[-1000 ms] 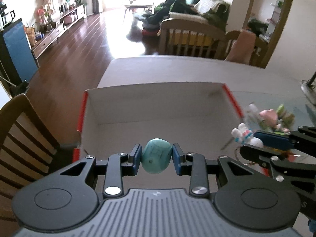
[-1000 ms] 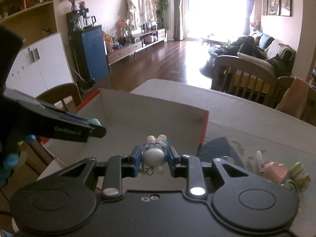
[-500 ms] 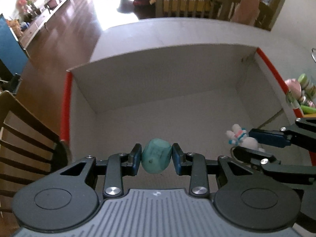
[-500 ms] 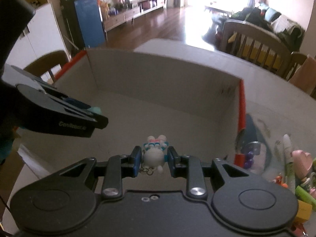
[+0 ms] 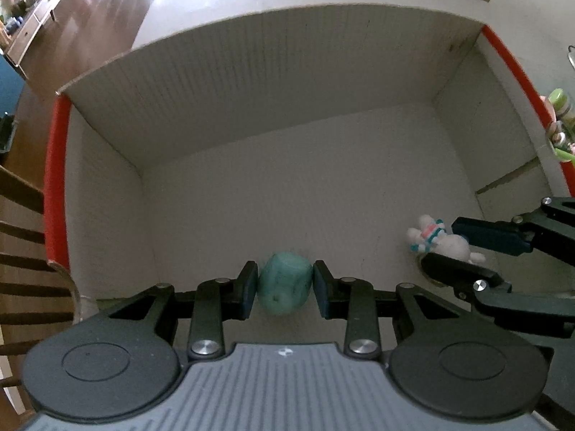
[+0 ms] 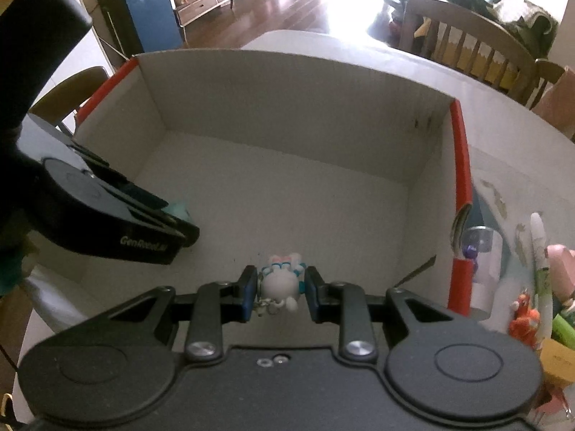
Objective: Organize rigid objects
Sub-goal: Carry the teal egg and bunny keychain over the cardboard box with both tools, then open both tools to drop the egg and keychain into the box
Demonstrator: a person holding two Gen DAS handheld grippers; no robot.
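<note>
Left claw (image 5: 284,289) clamped on a teal rounded block (image 5: 284,288), pads pressed to both its sides; angled steeply down inside the open cardboard box (image 5: 251,72), block low above the box floor near the front wall; right claw (image 6: 279,289) clamped on a small white rabbit figurine (image 6: 279,283) with a metal keyring, also held inside the box, toward its right side; both items well apart; box walls edged in red, standing on the table (image 6: 503,136); loose toys and a marker (image 6: 539,251) lying on the table just right of the box.
</note>
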